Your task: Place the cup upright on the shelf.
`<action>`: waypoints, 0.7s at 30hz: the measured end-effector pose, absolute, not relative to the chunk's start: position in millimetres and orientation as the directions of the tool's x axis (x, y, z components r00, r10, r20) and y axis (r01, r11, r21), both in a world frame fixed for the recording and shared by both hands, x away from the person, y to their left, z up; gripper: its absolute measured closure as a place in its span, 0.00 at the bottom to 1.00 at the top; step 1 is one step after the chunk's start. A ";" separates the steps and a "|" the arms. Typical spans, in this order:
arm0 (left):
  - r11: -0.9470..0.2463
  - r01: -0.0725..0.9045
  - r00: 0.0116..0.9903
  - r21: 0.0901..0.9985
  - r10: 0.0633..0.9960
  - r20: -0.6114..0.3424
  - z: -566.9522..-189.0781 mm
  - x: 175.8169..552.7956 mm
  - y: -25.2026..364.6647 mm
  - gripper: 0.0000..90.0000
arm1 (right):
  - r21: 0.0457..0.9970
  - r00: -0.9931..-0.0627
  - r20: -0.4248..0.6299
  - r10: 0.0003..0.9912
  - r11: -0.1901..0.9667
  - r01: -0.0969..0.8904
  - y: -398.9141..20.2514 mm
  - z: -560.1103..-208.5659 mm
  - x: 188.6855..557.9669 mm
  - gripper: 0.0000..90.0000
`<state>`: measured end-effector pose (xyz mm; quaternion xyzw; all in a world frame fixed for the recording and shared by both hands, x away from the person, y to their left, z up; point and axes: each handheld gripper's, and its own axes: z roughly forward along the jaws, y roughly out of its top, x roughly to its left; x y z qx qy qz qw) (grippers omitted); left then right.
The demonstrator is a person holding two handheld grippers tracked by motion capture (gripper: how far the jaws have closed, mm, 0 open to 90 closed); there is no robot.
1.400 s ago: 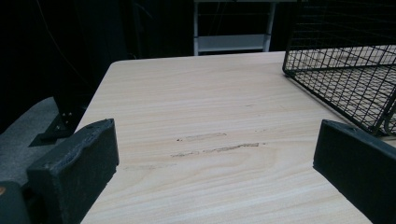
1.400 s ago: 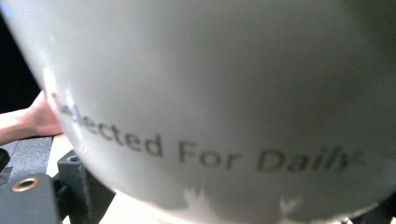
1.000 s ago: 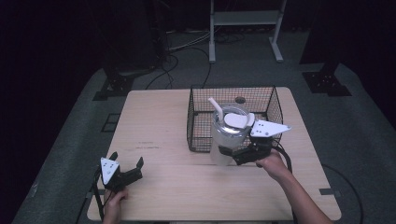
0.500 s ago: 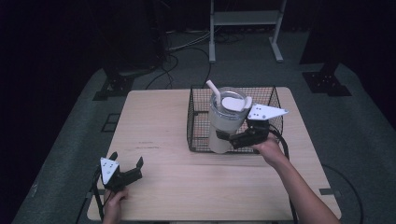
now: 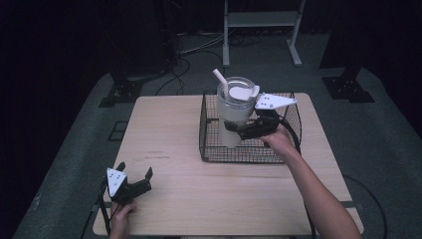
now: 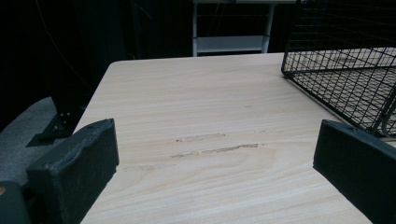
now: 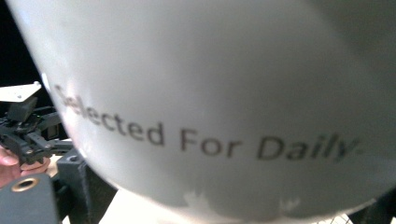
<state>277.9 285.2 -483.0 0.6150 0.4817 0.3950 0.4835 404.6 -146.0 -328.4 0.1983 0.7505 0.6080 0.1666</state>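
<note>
A white tumbler [image 5: 234,112] with a clear lid and a white straw [image 5: 220,81], printed "Selected For Daily", is held upright above the black wire basket [image 5: 249,153], clamped at its side by the right tongs [image 5: 233,128]. The basket stands on the wooden bench [image 5: 164,124]. The left tongs [image 5: 134,175] rest spread and empty near the bench's front left corner.

A large white tumbler [image 5: 233,117] with a clear lid and a white straw is held upright, slightly tilted, over the near-left part of the black wire basket [image 5: 209,144]. "Selected For Daily" is printed in grey along its side [image 7: 210,93]. The basket is open-topped and stands on the tabletop.
</note>
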 end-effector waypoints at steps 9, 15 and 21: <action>-0.066 0.210 0.225 0.975 0.974 0.017 -482.9 277.6 286.0 0.00 | 0.976 -0.859 -0.017 0.511 0.197 0.098 -134.0 -325.3 427.0 0.09; -0.060 0.208 0.225 0.976 0.974 0.012 -483.0 277.7 285.7 0.00 | 0.973 -0.852 -0.007 0.524 0.201 0.116 -130.7 -329.8 442.0 0.09; -0.061 0.210 0.225 0.976 0.974 0.012 -482.9 277.7 285.8 0.00 | 0.972 -0.838 -0.005 0.545 0.198 0.123 -130.0 -335.1 456.9 0.09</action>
